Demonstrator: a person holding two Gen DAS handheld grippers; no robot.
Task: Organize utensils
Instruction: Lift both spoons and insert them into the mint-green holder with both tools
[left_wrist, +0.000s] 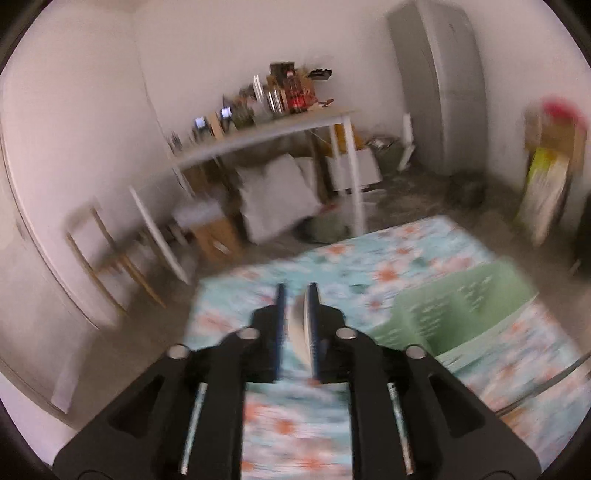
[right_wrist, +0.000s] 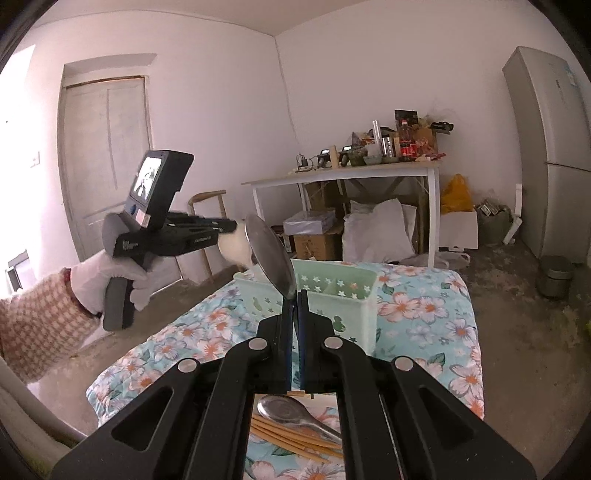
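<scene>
The right claw points forward and a little downward, its two fingers pressed tight together on the thin handle of a spoon, whose bowl rises up and to the left of the tips. The left claw tilts downward with a narrow gap between its fingers; a blurred pale thing lies against its right finger. Left of the right claw, a white-gloved hand in a checked sleeve grips the left claw's handle.
</scene>
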